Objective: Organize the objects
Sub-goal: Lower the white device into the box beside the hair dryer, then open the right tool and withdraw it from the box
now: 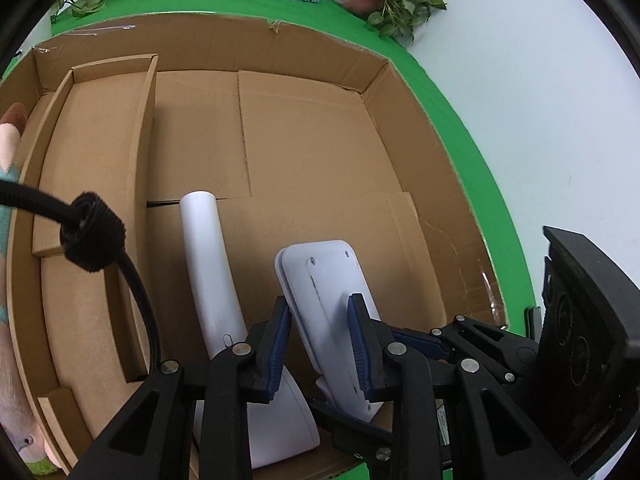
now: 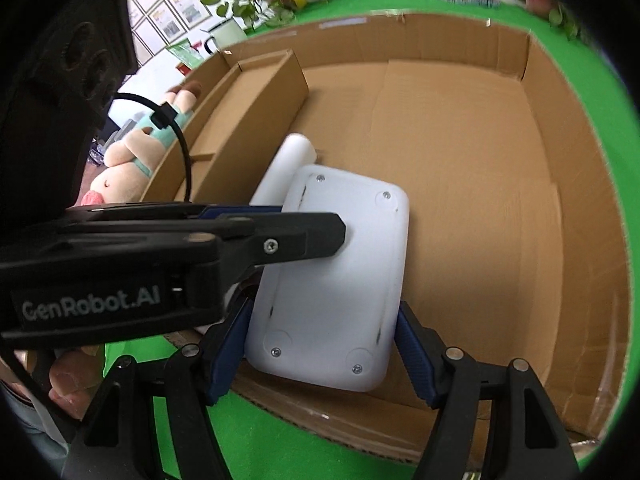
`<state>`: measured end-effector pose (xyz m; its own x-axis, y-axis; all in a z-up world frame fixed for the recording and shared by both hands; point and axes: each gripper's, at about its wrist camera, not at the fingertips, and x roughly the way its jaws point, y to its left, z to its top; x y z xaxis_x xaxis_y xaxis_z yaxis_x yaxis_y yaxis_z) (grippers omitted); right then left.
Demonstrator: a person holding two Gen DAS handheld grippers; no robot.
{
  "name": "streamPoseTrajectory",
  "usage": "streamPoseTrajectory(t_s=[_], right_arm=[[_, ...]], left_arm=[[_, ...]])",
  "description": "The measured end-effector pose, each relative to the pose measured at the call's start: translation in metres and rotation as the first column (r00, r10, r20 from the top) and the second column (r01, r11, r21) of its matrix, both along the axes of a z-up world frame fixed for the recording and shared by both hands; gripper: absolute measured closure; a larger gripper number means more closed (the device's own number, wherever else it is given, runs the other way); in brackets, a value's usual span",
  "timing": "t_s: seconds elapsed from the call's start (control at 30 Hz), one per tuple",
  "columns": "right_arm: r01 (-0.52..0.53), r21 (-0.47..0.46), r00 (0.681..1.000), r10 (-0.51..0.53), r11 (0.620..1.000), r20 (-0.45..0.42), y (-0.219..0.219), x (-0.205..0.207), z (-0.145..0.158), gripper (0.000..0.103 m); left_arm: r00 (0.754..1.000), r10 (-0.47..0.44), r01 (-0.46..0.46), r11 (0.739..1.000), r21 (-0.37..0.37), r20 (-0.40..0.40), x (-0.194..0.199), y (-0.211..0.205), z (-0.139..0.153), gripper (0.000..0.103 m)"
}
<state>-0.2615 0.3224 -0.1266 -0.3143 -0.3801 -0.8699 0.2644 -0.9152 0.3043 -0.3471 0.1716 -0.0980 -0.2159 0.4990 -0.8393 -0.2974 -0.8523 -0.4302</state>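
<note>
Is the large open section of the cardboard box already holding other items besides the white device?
No: in the right wrist view the cardboard box floor is bare brown cardboard around the white device.

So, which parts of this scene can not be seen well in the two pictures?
- Lower end of the white plastic device with a flat base: left wrist view, hidden behind the left gripper.
- Its front face: both views show only the screwed underside.
- Its curved white neck: right wrist view, mostly hidden by the base.
- Beige plush toy: cut off by the left edge in the left wrist view.
- Near wall of the brown cardboard box: hidden by the right gripper.
</note>
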Motion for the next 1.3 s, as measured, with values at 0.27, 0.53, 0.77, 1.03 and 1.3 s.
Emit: streamPoseTrajectory(t_s=[0.27,0.53,0.77,1.03,1.3], right_arm=[[0.005,-0.036,0.998,-0.003,0.999,0.064,0.004,-0.002,-0.008,0.031],[-0.005,-0.053,0.997,0.009,0.999,0.079,0.004,-0.001,-0.007,0.028],[-0.002,-0.091,0.998,0.008,0.996,0.067,0.007,0.002,0.001,0.026],[0.02,-0.091,0.998,-0.015,0.996,0.053,0.009,-0.002,-0.001,0.034],[-0.022,-0.065,0.998,0.026,0.998,0.066,0.007,0.0,0.001,0.049]], left_arm=[[1.0,-0.022,0.022,1.0,-0.022,0.013,-0.003,0.006,-0.004,0.077],[1.0,-0.025,0.026,0.998,-0.061,0.019,0.006,-0.003,0.002,0.077],[1.0,-0.025,0.024,0.999,-0.048,-0.017,0.016,-0.011,0.012,0.075],[0.99,0.022,-0.025,1.0,-0.017,-0.142,0.042,-0.041,0.048,0.074],[0.971,0.082,-0.098,0.994,-0.057,-0.226,0.064,-0.087,0.057,0.074]])
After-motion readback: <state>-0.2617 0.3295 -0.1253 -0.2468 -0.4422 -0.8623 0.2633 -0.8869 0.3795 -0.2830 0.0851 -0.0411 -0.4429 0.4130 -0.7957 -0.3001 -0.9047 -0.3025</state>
